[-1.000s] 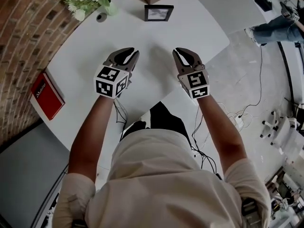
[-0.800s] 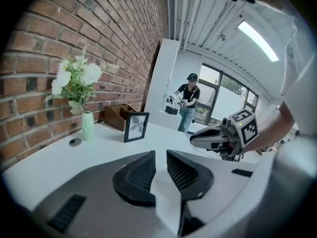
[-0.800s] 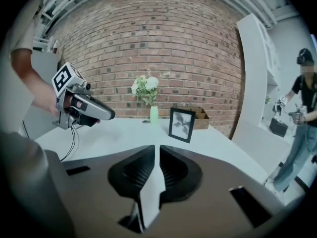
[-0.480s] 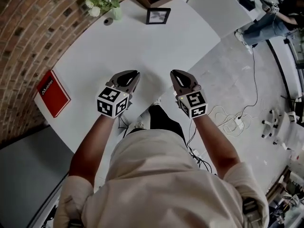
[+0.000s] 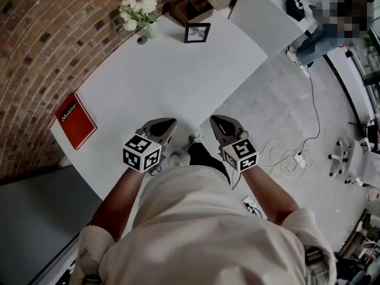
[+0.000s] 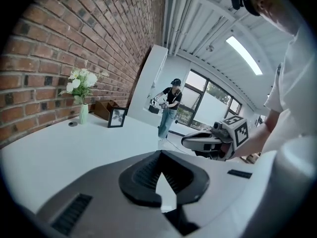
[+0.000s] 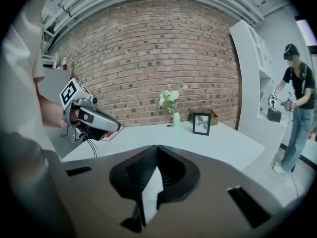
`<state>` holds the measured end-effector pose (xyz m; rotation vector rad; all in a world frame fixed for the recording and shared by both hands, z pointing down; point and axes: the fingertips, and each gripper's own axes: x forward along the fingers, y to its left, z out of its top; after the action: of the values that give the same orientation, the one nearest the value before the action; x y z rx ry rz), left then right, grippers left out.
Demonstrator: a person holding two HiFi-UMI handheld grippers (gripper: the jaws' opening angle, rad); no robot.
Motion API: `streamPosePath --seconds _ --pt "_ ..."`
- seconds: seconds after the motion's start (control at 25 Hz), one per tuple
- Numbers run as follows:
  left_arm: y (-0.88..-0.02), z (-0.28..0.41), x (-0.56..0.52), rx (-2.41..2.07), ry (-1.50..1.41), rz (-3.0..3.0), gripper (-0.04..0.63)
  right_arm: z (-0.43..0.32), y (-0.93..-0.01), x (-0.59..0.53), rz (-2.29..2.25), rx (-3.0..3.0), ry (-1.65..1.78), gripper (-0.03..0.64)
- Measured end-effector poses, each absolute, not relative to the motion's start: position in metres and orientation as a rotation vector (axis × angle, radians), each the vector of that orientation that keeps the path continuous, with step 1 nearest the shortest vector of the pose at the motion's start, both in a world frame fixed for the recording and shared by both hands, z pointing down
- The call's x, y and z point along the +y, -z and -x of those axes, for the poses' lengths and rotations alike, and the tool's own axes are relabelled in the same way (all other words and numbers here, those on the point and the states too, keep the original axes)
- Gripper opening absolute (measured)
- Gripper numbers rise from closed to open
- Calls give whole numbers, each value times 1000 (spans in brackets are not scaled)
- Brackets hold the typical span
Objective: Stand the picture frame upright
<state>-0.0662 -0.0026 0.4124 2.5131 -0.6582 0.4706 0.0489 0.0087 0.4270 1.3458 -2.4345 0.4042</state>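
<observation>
The black picture frame (image 5: pixel 196 32) stands upright at the far end of the white table (image 5: pixel 154 82); it also shows in the left gripper view (image 6: pixel 117 117) and the right gripper view (image 7: pixel 201 124). Both grippers are far from it, side by side over the table's near edge, close to the person's body. My left gripper (image 5: pixel 172 122) (image 6: pixel 159 152) is shut and empty, its jaws having just closed with nothing between them. My right gripper (image 5: pixel 214 119) (image 7: pixel 157 147) is likewise shut and empty, its jaws having just closed on nothing.
A vase of white flowers (image 5: pixel 142 13) and a brown wooden box (image 5: pixel 190 6) stand near the frame by the brick wall. A red book (image 5: pixel 75 120) lies at the table's left edge. A person (image 5: pixel 320 34) stands beyond the table; cables (image 5: pixel 285 156) lie on the floor.
Both grippers drew back from the middle of the table to its near edge, away from the frame, and their jaws closed. The frame stayed upright in place.
</observation>
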Motion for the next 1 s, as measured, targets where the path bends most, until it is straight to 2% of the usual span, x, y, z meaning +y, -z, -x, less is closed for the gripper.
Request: streamPosePath --seconds 1.0 --pt "-404 104 58 -605 -514 -2547 -5 -12 -406 76 -1349 -2448 -373 5"
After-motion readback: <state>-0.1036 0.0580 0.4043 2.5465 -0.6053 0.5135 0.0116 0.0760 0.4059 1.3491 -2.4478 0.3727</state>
